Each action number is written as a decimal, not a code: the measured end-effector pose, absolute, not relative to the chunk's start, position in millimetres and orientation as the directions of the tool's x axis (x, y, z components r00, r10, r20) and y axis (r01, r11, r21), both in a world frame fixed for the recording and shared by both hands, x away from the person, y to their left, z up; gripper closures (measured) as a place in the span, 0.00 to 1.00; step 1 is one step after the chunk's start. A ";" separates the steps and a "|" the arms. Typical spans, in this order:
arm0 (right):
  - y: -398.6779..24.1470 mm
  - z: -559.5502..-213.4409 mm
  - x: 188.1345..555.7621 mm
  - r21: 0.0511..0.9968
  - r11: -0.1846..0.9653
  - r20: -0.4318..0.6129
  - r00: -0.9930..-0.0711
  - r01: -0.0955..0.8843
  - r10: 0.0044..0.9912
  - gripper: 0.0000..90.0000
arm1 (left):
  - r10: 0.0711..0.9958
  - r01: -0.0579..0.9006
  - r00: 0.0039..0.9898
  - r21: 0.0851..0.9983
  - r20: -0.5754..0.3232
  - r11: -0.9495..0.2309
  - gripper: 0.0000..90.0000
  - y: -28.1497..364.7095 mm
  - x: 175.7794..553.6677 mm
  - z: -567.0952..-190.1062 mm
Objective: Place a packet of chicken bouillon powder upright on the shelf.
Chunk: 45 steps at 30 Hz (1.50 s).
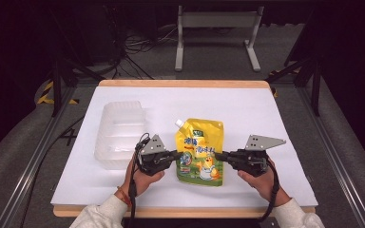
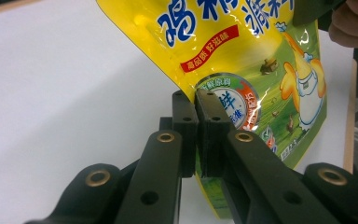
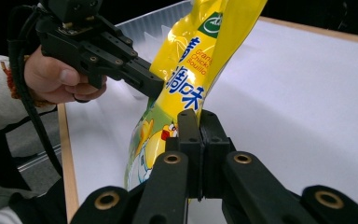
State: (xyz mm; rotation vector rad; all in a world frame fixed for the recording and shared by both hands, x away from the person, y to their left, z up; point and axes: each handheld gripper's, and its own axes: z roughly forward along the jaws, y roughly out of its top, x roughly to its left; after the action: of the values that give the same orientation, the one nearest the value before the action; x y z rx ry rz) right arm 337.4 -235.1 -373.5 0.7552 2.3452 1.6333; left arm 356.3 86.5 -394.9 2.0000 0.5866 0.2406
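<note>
Yellow spouted pouch (image 1: 200,151) sits mid-table on the white sheet (image 1: 247,109), just right of a clear plastic container (image 1: 120,133). Left gripper (image 1: 177,154) pinches the pouch's left edge, jaws clamped tight. Right gripper (image 1: 220,156) pinches its right edge, likewise clamped.

A glossy yellow spouted pouch (image 1: 200,151), printed with blue characters, a red banner and a cartoon chick on a green field, was held near the front middle of the white table. Its white spout pointed to the far left. Its left and right edges were pinched, and the pouch hung raised off the surface.
</note>
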 end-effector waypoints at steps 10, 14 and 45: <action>-204.0 -358.0 337.1 0.942 0.251 0.081 -0.879 0.221 0.470 0.99 | 0.563 0.233 0.826 0.889 0.032 -0.394 0.95 117.0 352.9 -367.1; -188.5 -353.5 340.8 0.949 0.251 0.059 -0.889 0.191 0.455 0.99 | 0.590 0.226 0.805 0.890 0.057 -0.395 0.94 127.6 353.6 -361.4; -62.7 -331.2 391.1 0.962 0.263 -0.044 -0.908 0.075 0.418 0.99 | 0.782 0.202 0.619 0.947 0.072 -0.248 0.92 230.0 382.7 -353.0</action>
State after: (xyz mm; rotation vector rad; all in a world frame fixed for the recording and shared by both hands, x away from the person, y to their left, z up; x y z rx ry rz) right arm 391.1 -62.7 -331.2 0.4536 2.2491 1.6874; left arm 382.7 230.0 -353.0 1.7735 0.8011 0.6766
